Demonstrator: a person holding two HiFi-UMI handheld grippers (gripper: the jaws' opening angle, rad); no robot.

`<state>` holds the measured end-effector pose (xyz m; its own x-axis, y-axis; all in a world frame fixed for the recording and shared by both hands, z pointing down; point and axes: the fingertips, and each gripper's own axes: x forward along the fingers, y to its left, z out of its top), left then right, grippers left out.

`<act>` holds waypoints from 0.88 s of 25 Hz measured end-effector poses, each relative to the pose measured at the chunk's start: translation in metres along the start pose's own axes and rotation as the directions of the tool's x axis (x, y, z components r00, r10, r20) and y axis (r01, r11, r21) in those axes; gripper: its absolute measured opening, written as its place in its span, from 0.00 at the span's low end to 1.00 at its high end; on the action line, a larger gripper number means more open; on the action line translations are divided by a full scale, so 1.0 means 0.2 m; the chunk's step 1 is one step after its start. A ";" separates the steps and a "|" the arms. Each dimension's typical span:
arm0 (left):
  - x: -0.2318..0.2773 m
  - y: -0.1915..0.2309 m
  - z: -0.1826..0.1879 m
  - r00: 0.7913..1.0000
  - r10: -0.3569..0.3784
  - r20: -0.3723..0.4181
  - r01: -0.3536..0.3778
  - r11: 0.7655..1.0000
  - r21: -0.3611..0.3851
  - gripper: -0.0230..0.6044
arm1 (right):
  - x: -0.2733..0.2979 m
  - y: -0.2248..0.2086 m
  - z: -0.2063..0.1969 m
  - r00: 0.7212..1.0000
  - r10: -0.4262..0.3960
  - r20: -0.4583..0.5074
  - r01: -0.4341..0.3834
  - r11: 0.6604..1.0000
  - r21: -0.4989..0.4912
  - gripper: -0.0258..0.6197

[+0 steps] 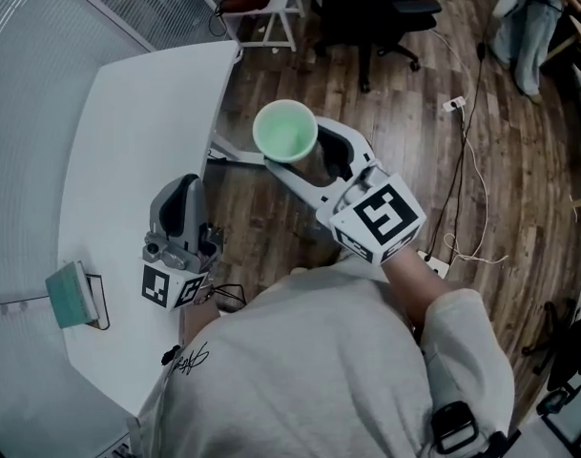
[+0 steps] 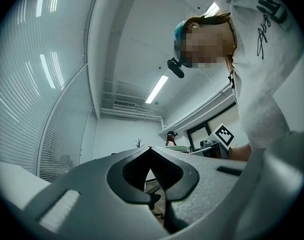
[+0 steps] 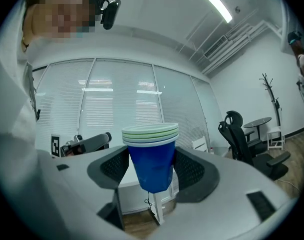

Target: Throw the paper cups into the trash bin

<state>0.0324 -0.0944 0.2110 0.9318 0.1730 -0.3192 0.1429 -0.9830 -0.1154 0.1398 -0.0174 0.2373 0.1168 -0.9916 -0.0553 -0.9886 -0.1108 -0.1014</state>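
Held a stack of paper cups (image 1: 285,130) upright in the right gripper (image 3: 152,168), jaws pressed on both sides of the blue outer cup, green rims on top. Hung them over the wood floor (image 1: 414,84), just off the edge of the white table (image 1: 128,122). Rested the left gripper (image 2: 150,149) on that table at 7 o'clock from the cups, jaws closed tip to tip on nothing, aimed at the ceiling (image 2: 127,44). Noted a teal block (image 1: 73,294) at 8 o'clock from it.
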 end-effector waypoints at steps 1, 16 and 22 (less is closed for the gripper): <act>0.04 -0.01 -0.02 1.000 -0.014 0.001 0.014 1.000 -0.005 0.04 | -0.02 -0.04 0.01 1.000 -0.013 0.002 0.013 1.000 0.000 0.48; 0.68 -0.17 -0.25 0.992 -0.125 0.002 0.125 0.991 -0.046 0.04 | -0.32 -0.60 0.05 0.990 -0.138 0.020 0.138 0.990 0.020 0.48; 0.90 -0.27 -0.32 0.989 -0.150 0.011 0.150 0.986 -0.072 0.04 | -0.43 -0.80 0.09 0.988 -0.153 0.027 0.152 0.988 0.010 0.48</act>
<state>0.2142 -0.0136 0.2208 0.8960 0.3189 -0.3089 0.3049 -0.9477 -0.0941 0.2904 0.0878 0.2400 0.2689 -0.9609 -0.0657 -0.9583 -0.2601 -0.1184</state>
